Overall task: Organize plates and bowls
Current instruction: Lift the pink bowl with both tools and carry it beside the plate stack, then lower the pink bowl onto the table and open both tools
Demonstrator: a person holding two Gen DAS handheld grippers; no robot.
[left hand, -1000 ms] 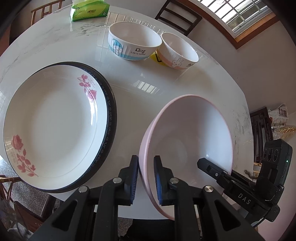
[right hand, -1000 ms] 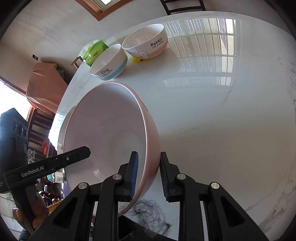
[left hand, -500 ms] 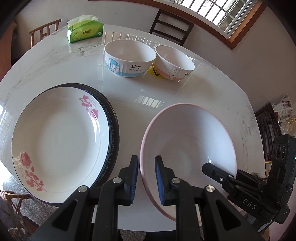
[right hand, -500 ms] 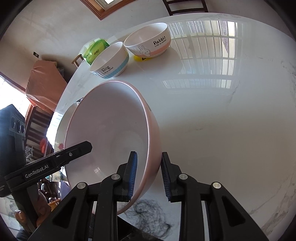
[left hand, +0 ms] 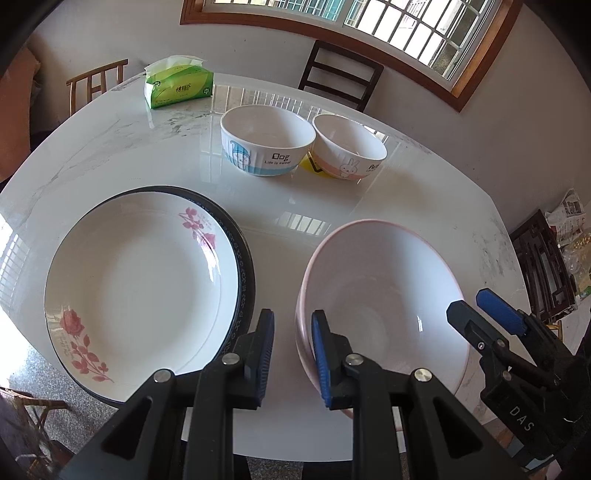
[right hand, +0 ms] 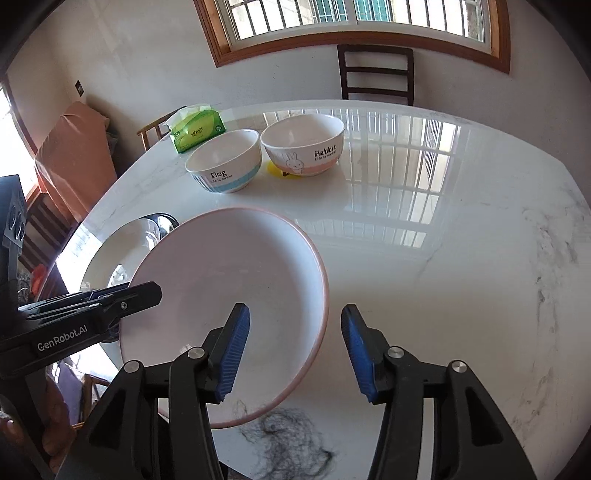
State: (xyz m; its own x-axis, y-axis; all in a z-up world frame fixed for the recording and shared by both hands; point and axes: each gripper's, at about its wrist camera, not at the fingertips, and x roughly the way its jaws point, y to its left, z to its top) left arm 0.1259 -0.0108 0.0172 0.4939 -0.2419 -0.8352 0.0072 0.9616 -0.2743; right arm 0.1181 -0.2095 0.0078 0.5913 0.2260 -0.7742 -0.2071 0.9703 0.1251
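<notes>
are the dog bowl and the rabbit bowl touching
Cannot tell. In the left wrist view the dog bowl overlaps the rabbit bowl; in the right wrist view their rims nearly meet, but no clear gap or contact shows.

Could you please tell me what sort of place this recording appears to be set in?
Most likely a home dining room: a round marble-look table bearing bowls and a tissue pack, wooden chairs around it, under a wood-framed window.

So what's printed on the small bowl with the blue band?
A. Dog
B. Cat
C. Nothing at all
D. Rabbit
A: the blue-banded bowl carries the word "Dog" on its side, while the pink-banded bowl beside it says "Rabbit".
</notes>
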